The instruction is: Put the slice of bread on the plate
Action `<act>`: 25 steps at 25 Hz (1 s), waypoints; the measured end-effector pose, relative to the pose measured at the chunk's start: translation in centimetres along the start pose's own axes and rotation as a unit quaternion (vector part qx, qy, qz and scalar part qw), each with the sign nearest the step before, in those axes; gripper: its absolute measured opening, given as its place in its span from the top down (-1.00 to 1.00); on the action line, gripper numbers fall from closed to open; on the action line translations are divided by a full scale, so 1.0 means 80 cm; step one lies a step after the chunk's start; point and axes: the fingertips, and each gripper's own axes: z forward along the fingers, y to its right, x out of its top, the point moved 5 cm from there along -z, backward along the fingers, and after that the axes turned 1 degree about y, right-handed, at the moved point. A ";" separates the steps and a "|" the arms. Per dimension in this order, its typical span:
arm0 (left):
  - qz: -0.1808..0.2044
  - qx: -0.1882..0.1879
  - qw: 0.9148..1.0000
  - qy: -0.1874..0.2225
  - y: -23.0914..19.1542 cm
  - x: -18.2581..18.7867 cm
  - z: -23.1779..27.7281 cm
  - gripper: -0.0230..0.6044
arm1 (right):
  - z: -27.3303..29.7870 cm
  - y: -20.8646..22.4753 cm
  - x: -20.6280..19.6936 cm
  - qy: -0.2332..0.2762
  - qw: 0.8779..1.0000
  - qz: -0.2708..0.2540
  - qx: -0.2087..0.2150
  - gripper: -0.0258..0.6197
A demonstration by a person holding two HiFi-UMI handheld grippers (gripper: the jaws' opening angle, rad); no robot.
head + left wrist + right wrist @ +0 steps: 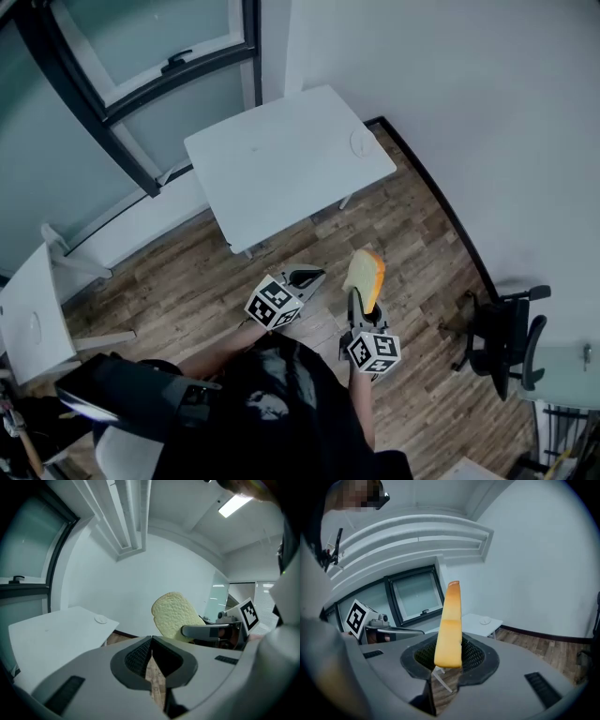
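Observation:
A slice of bread (364, 274) stands on edge in my right gripper (359, 298), which is shut on its lower end above the wooden floor. The right gripper view shows the slice (450, 625) edge-on, rising from between the jaws (447, 660). My left gripper (314, 277) is beside it on the left, shut with nothing in it; its pads meet in the left gripper view (151, 656), where the bread (176, 616) appears face-on. A small white plate (362, 142) sits near the right edge of the white table (281, 169) ahead, well away from both grippers.
A second white table (33, 314) stands at the left by the window. A dark office chair (511, 337) is at the right near the wall. Wooden floor (412, 234) lies between me and the table with the plate.

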 end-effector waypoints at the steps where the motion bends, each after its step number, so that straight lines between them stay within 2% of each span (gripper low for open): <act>1: 0.000 -0.005 1.000 -0.001 -0.013 0.007 0.007 0.91 | 0.012 0.002 0.010 0.004 1.000 -0.002 -0.003 0.63; 4: 0.003 -0.018 1.000 -0.009 -0.050 0.025 0.034 0.91 | 0.049 0.013 0.027 0.008 1.000 0.003 -0.010 0.63; 10: -0.011 -0.019 1.000 -0.022 -0.092 0.046 0.091 0.91 | 0.106 0.053 0.031 -0.025 0.999 0.019 -0.005 0.63; 17: -0.031 0.019 0.999 -0.017 -0.150 0.087 0.184 0.91 | 0.193 0.143 0.084 -0.030 0.999 0.016 0.038 0.63; 22: -0.027 0.059 0.998 -0.014 -0.182 0.120 0.245 0.91 | 0.245 0.207 0.120 -0.045 0.996 0.009 0.077 0.63; 25: -0.036 0.062 0.997 -0.003 -0.206 0.131 0.267 0.91 | 0.278 0.238 0.132 -0.061 0.994 0.000 0.094 0.63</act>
